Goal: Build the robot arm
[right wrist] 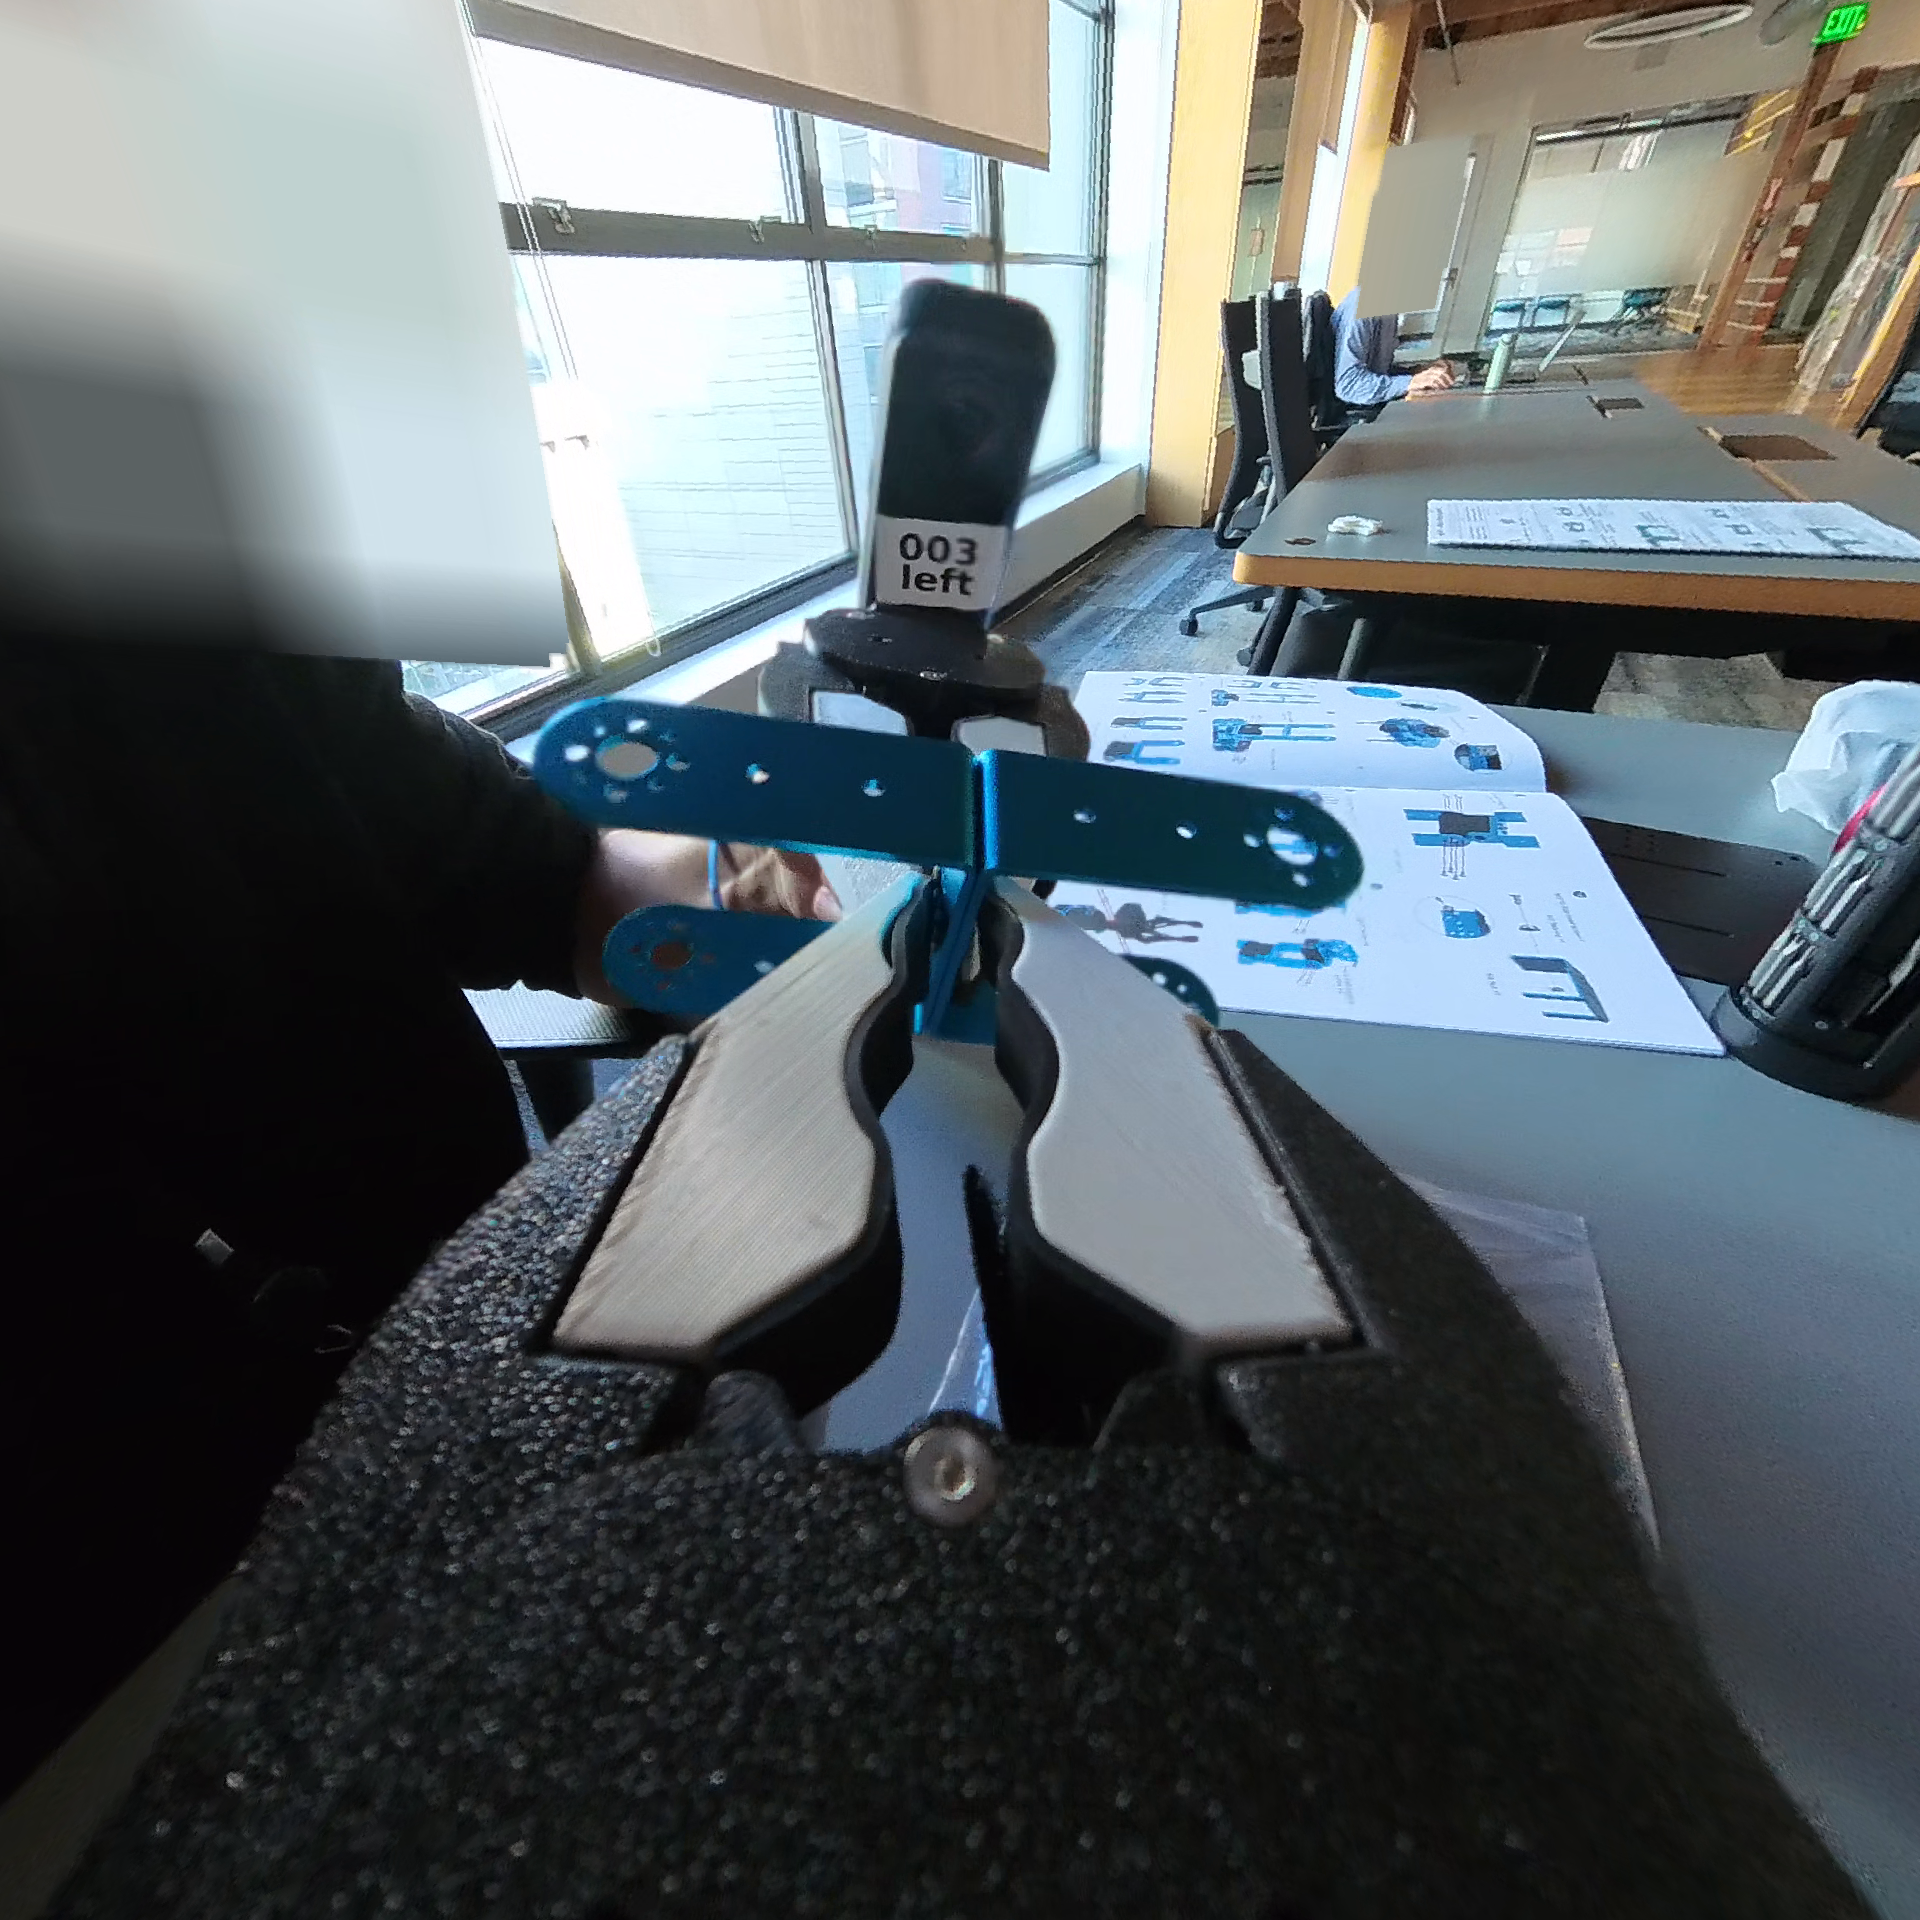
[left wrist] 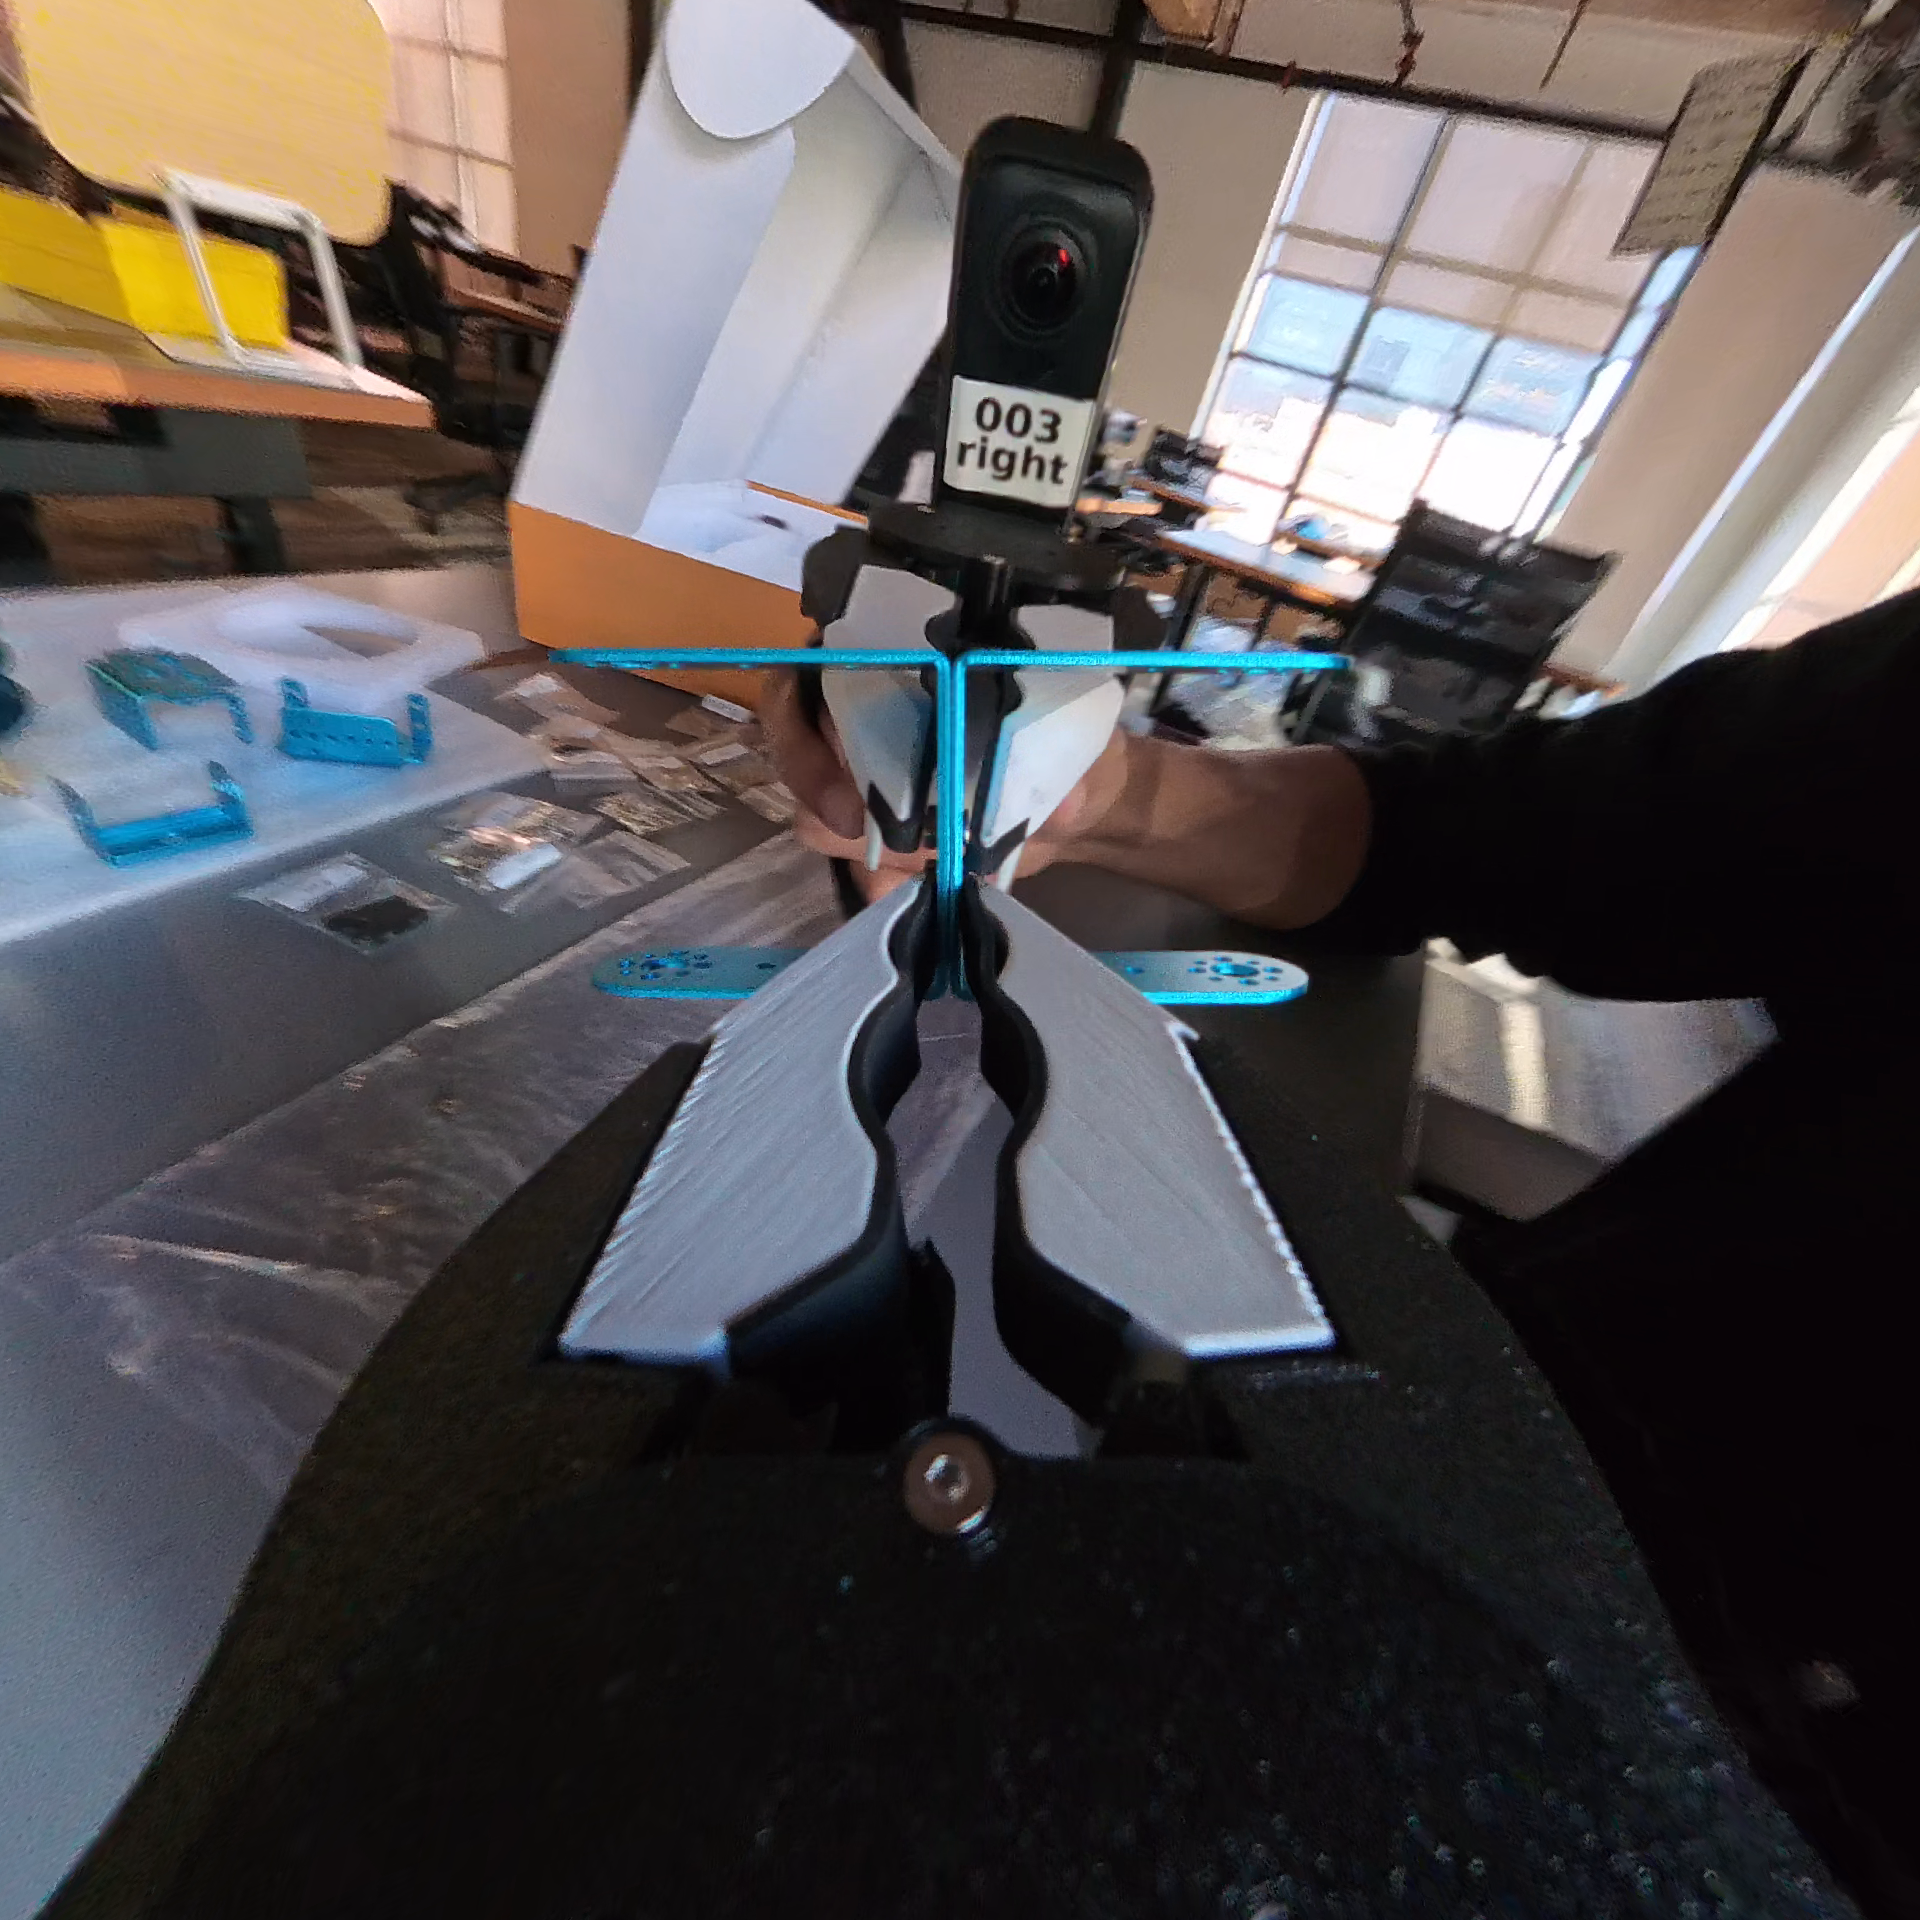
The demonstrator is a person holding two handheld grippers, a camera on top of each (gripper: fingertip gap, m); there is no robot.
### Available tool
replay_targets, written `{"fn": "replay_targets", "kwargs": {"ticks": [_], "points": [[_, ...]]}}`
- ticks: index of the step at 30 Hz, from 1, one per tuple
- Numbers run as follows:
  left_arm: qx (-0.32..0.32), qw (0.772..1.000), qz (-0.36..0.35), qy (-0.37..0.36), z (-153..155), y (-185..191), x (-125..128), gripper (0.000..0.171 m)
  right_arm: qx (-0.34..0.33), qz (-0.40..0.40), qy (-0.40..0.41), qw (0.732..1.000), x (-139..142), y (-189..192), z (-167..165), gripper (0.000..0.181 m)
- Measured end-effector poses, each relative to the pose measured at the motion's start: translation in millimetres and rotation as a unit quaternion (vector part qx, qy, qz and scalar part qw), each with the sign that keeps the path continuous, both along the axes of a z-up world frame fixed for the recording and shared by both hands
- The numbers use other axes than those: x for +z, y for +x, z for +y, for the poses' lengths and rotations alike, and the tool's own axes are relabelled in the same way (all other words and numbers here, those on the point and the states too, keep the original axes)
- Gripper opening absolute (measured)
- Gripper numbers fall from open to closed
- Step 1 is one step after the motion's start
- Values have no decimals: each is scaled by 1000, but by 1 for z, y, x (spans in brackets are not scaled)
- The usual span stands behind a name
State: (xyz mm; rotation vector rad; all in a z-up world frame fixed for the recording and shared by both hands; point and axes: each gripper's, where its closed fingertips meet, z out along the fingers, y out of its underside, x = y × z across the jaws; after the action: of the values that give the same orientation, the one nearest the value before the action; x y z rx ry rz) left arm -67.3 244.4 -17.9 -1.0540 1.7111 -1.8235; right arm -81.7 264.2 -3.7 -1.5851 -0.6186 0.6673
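Note:
Two blue metal U-brackets with holes are pressed back to back in the air between my grippers. In the left wrist view their webs [left wrist: 951,769] stand upright, with flanges spreading left [left wrist: 748,657] and right [left wrist: 1153,660]. My left gripper [left wrist: 951,920] is shut on the joined webs from the near side. My right gripper [left wrist: 948,844] faces it and pinches the same webs from the far side. In the right wrist view my right gripper [right wrist: 961,930] is shut on the brackets [right wrist: 748,790], and my left gripper [right wrist: 925,732] holds them from behind. A hand in a dark sleeve [left wrist: 1195,821] holds the right gripper.
Left of the grippers, more blue brackets [left wrist: 353,727] lie on a white foam sheet, beside small clear bags of parts [left wrist: 520,842] and an open white and orange box [left wrist: 727,364]. An open instruction booklet [right wrist: 1351,894] and a black bit holder [right wrist: 1849,966] lie to the right. Both grippers' tips are close together, under 4 cm apart.

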Motion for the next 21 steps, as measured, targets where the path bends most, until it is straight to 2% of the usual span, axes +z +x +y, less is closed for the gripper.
{"fn": "replay_targets", "kwargs": {"ticks": [4,7,10,13,19,21], "points": [[47,990,-65,120,1,0,2,2,-5,-5,-9,1000,0,4,0,19],[90,968,-97,212,5,1,1,2,14,-2,-26,1000,-1,5,-7,29],[135,943,-117,282,14,5,0,2,23,-36,-45,998,-11,9,-13,34],[146,933,-124,305,17,6,-3,3,14,-45,-58,997,-14,16,-15,33],[173,894,-161,382,22,6,-2,3,22,-96,-122,988,-29,26,-24,58],[181,880,-176,403,22,4,2,4,27,-96,-132,986,-28,26,-29,57]]}}
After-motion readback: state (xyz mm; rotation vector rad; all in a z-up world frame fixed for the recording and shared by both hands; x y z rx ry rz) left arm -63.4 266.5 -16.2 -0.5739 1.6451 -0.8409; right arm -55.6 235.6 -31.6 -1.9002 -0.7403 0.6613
